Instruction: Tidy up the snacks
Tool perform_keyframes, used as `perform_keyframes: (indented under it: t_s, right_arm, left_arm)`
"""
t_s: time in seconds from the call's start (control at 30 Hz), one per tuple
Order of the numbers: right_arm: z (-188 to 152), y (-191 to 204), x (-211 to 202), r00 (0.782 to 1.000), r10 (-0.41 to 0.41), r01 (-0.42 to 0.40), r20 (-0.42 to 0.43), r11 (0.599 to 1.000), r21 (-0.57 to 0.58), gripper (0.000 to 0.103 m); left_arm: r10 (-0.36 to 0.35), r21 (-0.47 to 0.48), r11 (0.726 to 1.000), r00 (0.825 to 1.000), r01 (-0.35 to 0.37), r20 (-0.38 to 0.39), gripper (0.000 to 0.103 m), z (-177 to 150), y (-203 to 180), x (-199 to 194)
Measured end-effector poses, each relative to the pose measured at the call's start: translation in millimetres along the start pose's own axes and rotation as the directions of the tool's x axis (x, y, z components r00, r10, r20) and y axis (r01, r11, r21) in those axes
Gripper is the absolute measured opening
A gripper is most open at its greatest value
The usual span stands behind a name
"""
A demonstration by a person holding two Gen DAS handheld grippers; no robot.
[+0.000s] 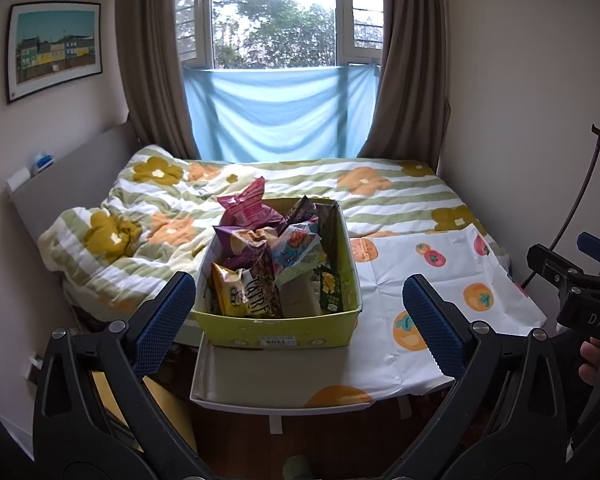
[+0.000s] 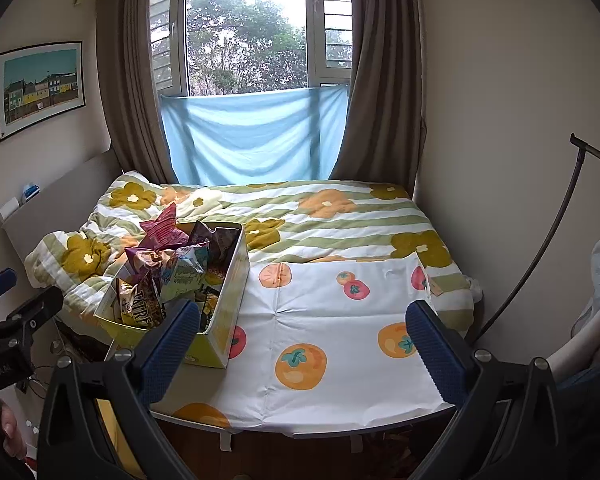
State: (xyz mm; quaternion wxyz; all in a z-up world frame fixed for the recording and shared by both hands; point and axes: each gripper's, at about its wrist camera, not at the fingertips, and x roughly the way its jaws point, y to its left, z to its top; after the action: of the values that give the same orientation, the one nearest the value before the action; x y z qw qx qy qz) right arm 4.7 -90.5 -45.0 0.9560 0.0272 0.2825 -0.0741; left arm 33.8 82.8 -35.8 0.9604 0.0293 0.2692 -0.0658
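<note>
A yellow-green cardboard box (image 1: 276, 326) stands on the left part of a small table and is full of snack bags: a pink bag (image 1: 248, 206), a purple chip bag (image 1: 240, 242), a brown TATRE bag (image 1: 260, 292) and others. It also shows in the right wrist view (image 2: 224, 312). My left gripper (image 1: 298, 320) is open and empty, its blue fingertips either side of the box's near end, short of it. My right gripper (image 2: 300, 348) is open and empty above the tablecloth, right of the box.
The table carries a white cloth (image 2: 340, 344) printed with orange fruit. Behind it lies a bed with a flowered striped duvet (image 2: 320, 216). Walls stand close on both sides. A thin black stand (image 2: 548, 240) leans at the right.
</note>
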Motion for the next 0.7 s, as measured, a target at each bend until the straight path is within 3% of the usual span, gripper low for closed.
perform_keyframes:
  t_s: [0.7]
  right_arm:
    - [-1,0,1,1.000,0.000,0.000,-0.004,1.000,-0.001,0.102]
  left_arm:
    - [0.001,-0.004,1.000,1.000,-0.001,0.002,0.103,3,9,12]
